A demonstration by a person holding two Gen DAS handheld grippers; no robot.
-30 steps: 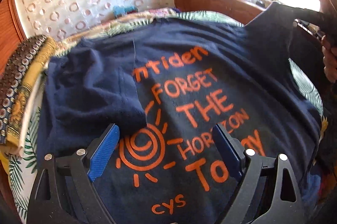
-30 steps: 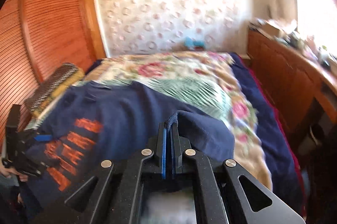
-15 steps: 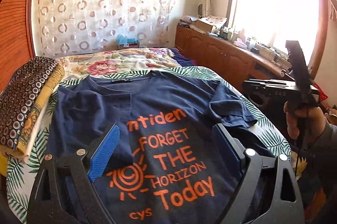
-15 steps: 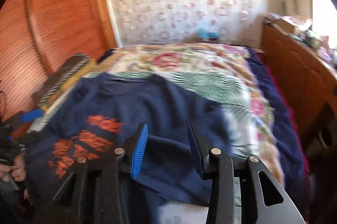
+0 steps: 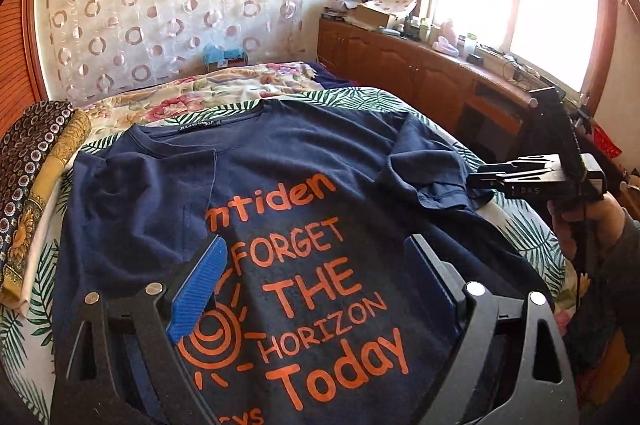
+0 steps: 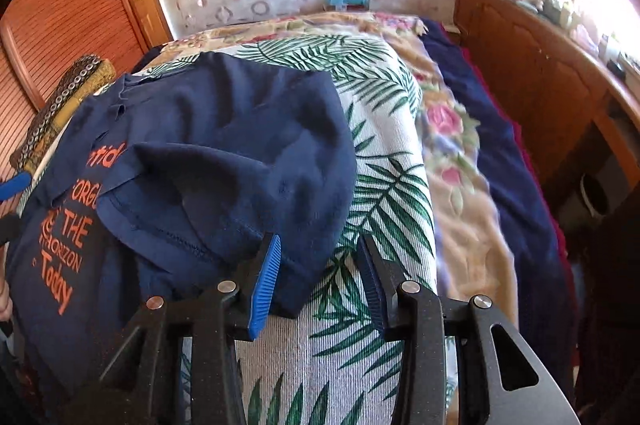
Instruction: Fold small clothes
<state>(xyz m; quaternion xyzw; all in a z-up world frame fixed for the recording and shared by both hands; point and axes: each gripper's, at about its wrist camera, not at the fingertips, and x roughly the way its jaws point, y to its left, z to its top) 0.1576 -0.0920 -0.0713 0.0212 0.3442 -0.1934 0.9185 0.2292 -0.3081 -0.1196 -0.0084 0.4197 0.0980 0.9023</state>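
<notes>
T-shirt (image 5: 304, 225), navy with orange lettering, lies print-up on the bed (image 6: 384, 129), directly ahead of and beneath our left gripper (image 5: 316, 285). We judge it spread flat so that the sides can be brought inward. The sleeve (image 5: 132, 193) ahead-left of the left gripper already lies folded over the chest; the other sleeve (image 6: 224, 193) is turned in over the body, its hem just ahead-left of our right gripper (image 6: 320, 273). Left gripper: fingers apart, nothing between them, hovering over the print. Right gripper: fingers apart, empty, at the shirt's edge with the leaf-print bedspread (image 6: 372, 201) showing between the fingers; we read this as sleeve set down. Folded patterned cloths (image 5: 36, 161) sit far left of the left gripper, clear of the working area.
</notes>
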